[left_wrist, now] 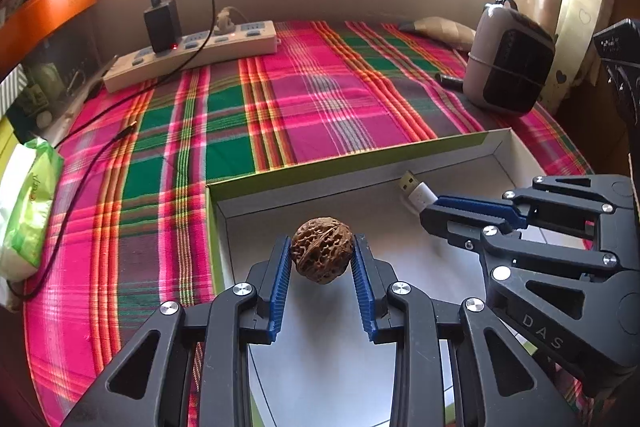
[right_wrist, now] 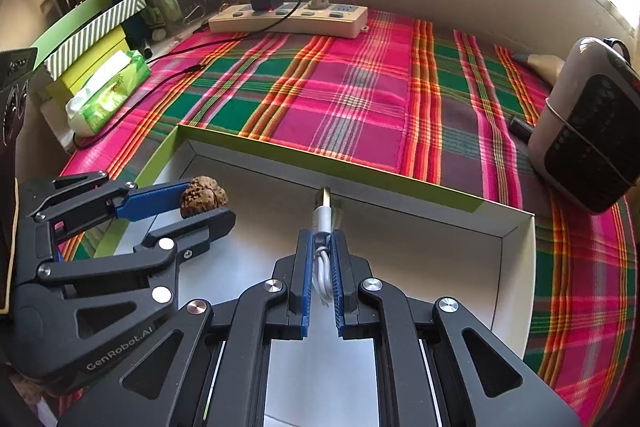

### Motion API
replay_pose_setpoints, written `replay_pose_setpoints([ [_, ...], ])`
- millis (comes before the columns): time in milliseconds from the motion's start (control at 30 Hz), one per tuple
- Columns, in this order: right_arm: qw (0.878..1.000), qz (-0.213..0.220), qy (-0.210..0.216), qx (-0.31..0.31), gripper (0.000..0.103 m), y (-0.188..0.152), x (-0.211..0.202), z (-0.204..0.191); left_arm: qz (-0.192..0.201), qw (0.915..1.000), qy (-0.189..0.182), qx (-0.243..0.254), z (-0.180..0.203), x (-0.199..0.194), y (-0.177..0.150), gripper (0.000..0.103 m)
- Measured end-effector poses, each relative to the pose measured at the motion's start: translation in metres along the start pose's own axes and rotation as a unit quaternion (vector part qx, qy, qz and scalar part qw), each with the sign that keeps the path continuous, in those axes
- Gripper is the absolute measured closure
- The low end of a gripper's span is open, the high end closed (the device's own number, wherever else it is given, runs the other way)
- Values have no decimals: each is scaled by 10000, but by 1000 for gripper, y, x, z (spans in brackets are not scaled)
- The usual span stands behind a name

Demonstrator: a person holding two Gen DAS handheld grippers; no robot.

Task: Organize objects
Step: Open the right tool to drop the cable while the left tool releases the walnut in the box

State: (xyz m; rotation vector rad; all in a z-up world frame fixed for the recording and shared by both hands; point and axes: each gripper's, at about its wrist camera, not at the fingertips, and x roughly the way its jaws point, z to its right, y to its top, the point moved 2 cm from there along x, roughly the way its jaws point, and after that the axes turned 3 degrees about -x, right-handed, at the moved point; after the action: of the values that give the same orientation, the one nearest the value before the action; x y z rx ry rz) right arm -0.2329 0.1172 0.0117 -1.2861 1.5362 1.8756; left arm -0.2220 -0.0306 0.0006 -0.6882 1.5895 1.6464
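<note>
My left gripper (left_wrist: 322,247) is shut on a brown walnut (left_wrist: 322,254) and holds it over the left part of a shallow white box with green walls (left_wrist: 344,157). It also shows at the left of the right wrist view (right_wrist: 204,205), with the walnut (right_wrist: 202,201) between its fingers. My right gripper (right_wrist: 323,239) is shut on a white USB cable (right_wrist: 322,217), whose metal plug points at the box's far wall (right_wrist: 320,157). In the left wrist view the right gripper (left_wrist: 430,213) holds the plug (left_wrist: 416,190) over the box's right part.
The box lies on a pink and green plaid cloth (left_wrist: 320,95). A power strip with a black charger (left_wrist: 192,51) lies at the back. A small heater (left_wrist: 508,63) stands at the right. A green tissue pack (left_wrist: 26,211) and stacked boxes (right_wrist: 88,39) sit at the left.
</note>
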Motion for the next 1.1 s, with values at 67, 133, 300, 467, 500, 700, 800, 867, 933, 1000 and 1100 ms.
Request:
replay_pose_setpoints([
  [67,10000,-29,6,-11,93,0,2,0,18,10000,17,45,2,0,0,75],
  [133,10000,-54,2,-4,93,0,5,1,9,10000,18,60,2,1,1,75],
  [300,10000,-79,-1,7,93,0,7,1,-4,9999,52,105,5,3,2,75],
  [467,9999,-67,65,40,93,-1,7,2,-21,9999,65,122,6,4,2,74],
  [500,10000,-59,63,45,93,-1,6,2,-20,9999,63,119,6,4,2,74],
  [700,9999,-54,-34,87,84,-1,7,3,-23,9999,80,105,6,4,2,72],
  [800,9999,-42,-67,124,79,-2,6,5,-12,9999,82,89,6,3,2,69],
  [867,9998,-38,-91,154,76,-2,5,7,-15,9999,95,73,5,3,1,68],
  [933,9998,-48,-101,188,74,-3,4,8,-12,10000,83,42,4,1,1,67],
  [1000,9998,-35,-99,193,74,-4,2,8,2,10000,87,23,3,-1,0,67],
  [1100,9998,-8,-110,190,74,-6,-1,8,16,10000,97,-1,2,-4,-1,66],
])
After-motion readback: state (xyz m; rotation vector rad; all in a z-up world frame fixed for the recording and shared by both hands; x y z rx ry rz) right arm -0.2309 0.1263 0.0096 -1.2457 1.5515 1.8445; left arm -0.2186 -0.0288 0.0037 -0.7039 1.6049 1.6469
